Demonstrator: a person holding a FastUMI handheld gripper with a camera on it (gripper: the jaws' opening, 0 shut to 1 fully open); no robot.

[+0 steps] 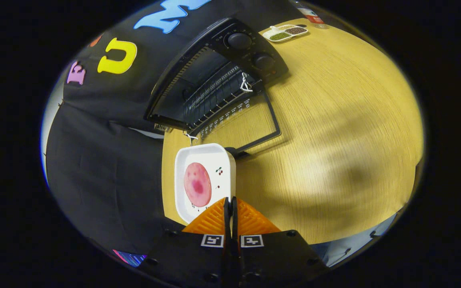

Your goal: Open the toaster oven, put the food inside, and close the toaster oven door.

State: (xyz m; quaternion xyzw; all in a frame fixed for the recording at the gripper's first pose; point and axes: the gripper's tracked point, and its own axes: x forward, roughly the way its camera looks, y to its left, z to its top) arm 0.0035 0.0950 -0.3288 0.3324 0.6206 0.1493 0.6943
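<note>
Tool: your tool (230,204) has its orange fingers (210,220) pressed together, apparently pinching the near rim of the white plate (222,182); I can't tell for sure.
Food: the pink slice (197,184) lies on that plate, just ahead of the fingers.
Oven: the toaster oven (214,76) stands beyond the plate, door (250,120) dropped flat toward you, rack (214,94) exposed.
Heading: push straight ahead over the door.
Surface: wooden desk (334,140), condiment tray (286,33) far behind.

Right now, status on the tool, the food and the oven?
Tool shut on white plate rim. Pink food on plate. Toaster oven door down, rack bare. Path looks open.
</note>
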